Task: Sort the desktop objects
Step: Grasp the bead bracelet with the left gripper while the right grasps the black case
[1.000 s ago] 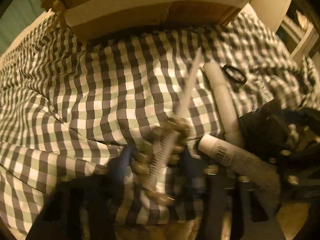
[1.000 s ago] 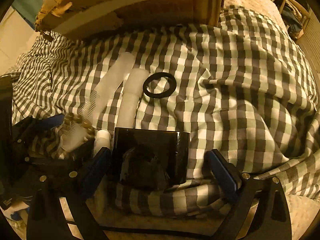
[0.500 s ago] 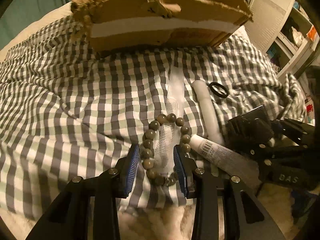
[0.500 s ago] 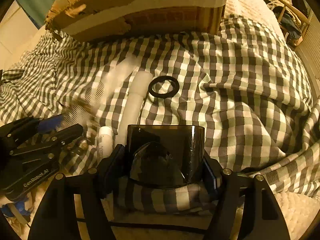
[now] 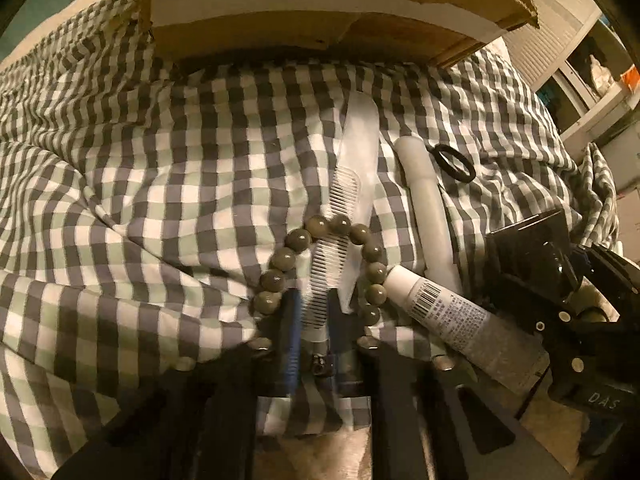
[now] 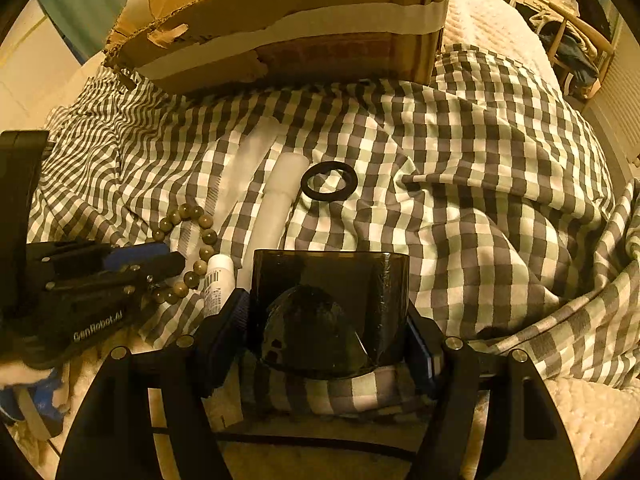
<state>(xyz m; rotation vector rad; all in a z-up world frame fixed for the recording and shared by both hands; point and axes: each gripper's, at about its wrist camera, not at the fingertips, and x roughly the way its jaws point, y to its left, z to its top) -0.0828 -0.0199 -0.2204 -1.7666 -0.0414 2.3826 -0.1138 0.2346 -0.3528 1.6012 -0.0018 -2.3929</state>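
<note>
Bead bracelet and clear comb lie on the checked cloth; the left gripper, marked "GenRobot.AI", pinches the comb's near end. The right gripper clamps a dark box. The barcoded tube's print is unreadable.

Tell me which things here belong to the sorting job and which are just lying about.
Job: comb, bead bracelet, white stick, barcoded tube, black ring, dark container, cardboard box.
Lying about: checked cloth, chair.
</note>
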